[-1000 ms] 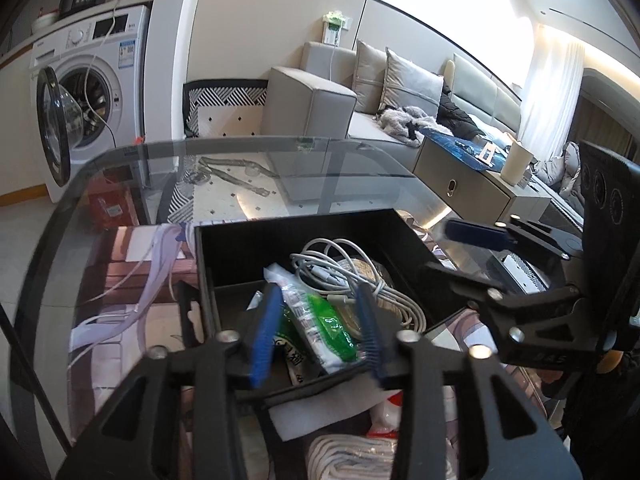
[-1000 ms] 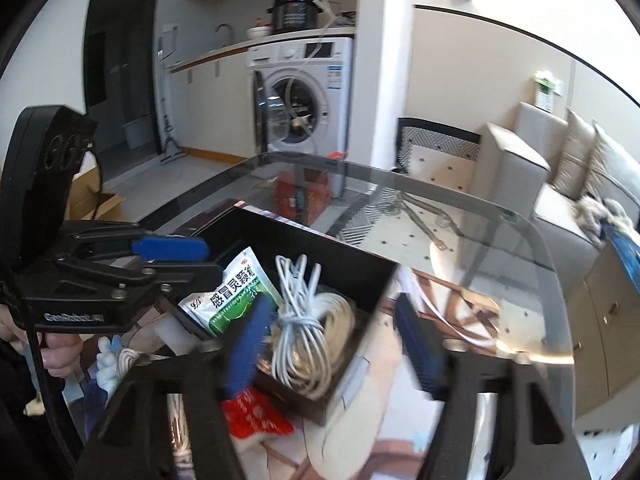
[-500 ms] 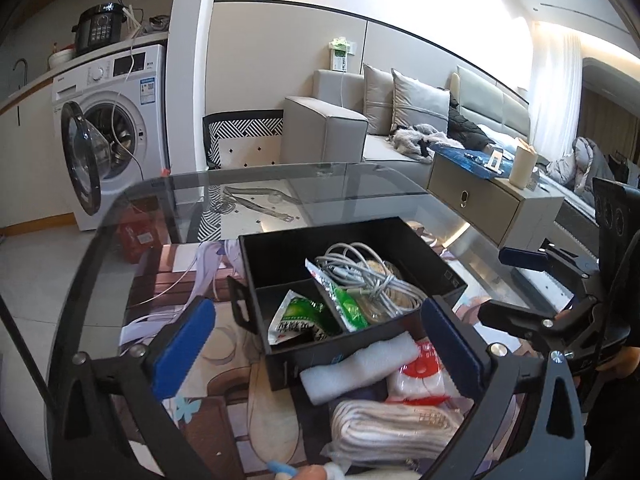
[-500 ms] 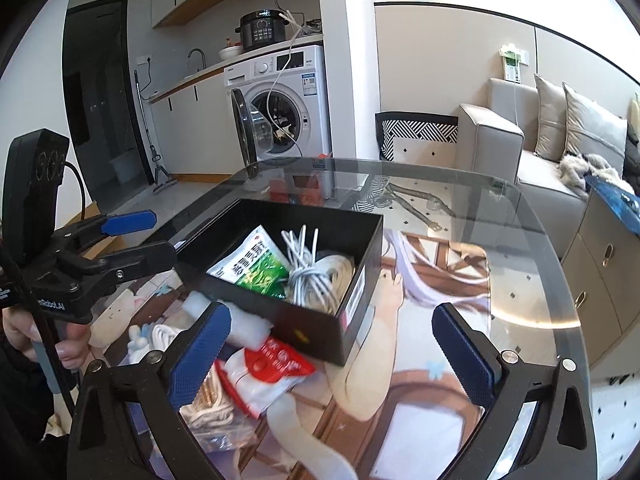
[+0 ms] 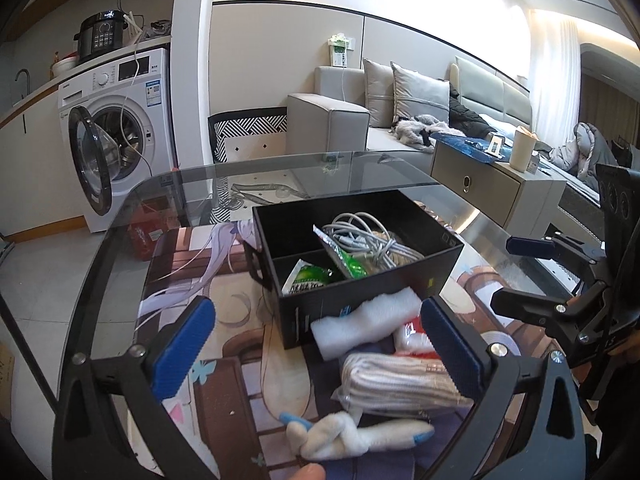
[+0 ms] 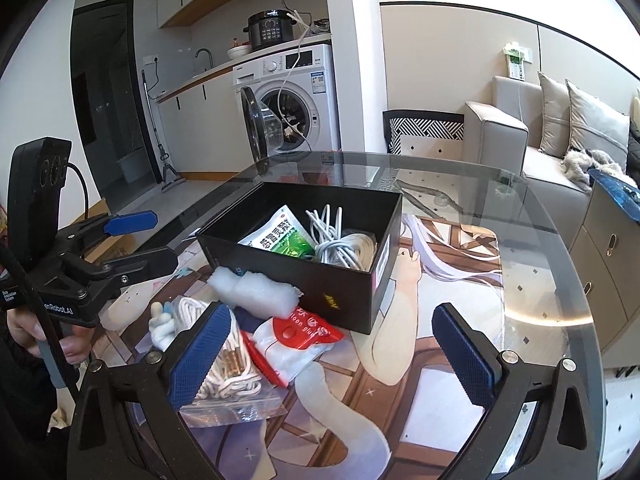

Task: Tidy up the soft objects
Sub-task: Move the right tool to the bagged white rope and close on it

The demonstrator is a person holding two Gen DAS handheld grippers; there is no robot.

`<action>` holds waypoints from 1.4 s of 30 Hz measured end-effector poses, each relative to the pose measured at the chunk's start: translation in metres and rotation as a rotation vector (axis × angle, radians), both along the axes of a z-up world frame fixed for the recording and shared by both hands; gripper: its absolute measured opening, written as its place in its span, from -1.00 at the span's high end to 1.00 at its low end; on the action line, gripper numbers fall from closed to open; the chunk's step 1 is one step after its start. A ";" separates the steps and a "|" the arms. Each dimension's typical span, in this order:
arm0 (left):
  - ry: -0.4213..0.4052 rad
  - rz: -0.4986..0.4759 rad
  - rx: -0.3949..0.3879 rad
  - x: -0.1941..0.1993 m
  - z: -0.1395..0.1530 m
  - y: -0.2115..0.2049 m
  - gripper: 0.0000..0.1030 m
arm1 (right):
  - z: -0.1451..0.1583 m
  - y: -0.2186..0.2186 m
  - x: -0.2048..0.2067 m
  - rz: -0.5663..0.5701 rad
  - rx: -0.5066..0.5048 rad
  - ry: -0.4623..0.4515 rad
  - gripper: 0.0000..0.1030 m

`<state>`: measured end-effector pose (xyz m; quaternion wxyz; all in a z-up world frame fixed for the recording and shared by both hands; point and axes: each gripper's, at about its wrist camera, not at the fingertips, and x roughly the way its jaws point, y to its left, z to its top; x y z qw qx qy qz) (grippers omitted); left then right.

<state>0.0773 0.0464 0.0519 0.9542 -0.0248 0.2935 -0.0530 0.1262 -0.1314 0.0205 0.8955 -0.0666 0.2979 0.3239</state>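
Left gripper (image 5: pixel 318 350) and right gripper (image 6: pixel 330 350) both gape wide, empty, before the black rectangular cardboard box (image 6: pixel 340 286), whose long axis runs diagonally across the glass table (image 6: pixel 520 216).

The left tool (image 5: pixel 318 352) is black plastic with two angular arms, each tipped by a ribbed blue pad; silver screws sit at the arm joints; the right tool (image 6: pixel 332 352) is built the same, with knurled blue pads and matching silver screws; seen from the right wrist, the left tool's body bears white lettering, a tall black block with three round recesses, and a black cable looping from it.
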 end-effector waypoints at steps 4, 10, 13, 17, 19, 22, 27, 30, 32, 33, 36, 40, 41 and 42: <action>0.021 0.001 0.000 -0.007 -0.004 0.002 -1.00 | 0.002 0.001 -0.008 0.013 0.006 -0.006 -0.99; 0.049 0.021 0.002 -0.017 -0.012 0.006 -1.00 | 0.004 0.007 -0.013 0.031 0.007 -0.008 -0.99; 0.062 0.030 0.000 -0.021 -0.016 0.007 -1.00 | 0.002 0.012 -0.014 0.042 0.003 0.000 -0.99; 0.071 0.037 0.006 -0.026 -0.020 0.010 -1.00 | -0.003 0.021 -0.014 0.053 -0.011 0.020 -0.99; 0.073 0.034 0.011 -0.029 -0.020 0.010 -1.00 | -0.007 0.027 -0.014 0.064 -0.024 0.028 -0.99; 0.087 0.024 0.001 -0.033 -0.022 0.014 -1.00 | -0.016 0.038 -0.014 0.082 -0.062 0.048 -0.99; 0.119 0.013 0.001 -0.036 -0.032 0.017 -1.00 | -0.032 0.051 -0.013 0.091 -0.097 0.079 -0.99; 0.131 0.013 -0.010 -0.036 -0.032 0.019 -1.00 | -0.039 0.056 -0.013 0.119 -0.082 0.119 -0.99; 0.127 0.010 -0.023 -0.037 -0.031 0.021 -1.00 | -0.040 0.059 -0.015 0.134 -0.071 0.130 -0.99; 0.126 0.007 -0.026 -0.037 -0.030 0.022 -1.00 | -0.039 0.059 -0.016 0.137 -0.072 0.128 -0.99; 0.123 0.008 -0.022 -0.037 -0.029 0.023 -1.00 | -0.039 0.060 -0.015 0.119 -0.073 0.117 -0.97; 0.130 0.010 -0.012 -0.037 -0.032 0.022 -1.00 | -0.038 0.058 -0.014 0.121 -0.076 0.118 -0.65; 0.132 0.010 -0.012 -0.037 -0.033 0.022 -1.00 | -0.037 0.059 -0.016 0.132 -0.075 0.114 -0.58; 0.134 0.011 -0.013 -0.036 -0.033 0.023 -1.00 | -0.037 0.061 -0.019 0.148 -0.083 0.103 -0.54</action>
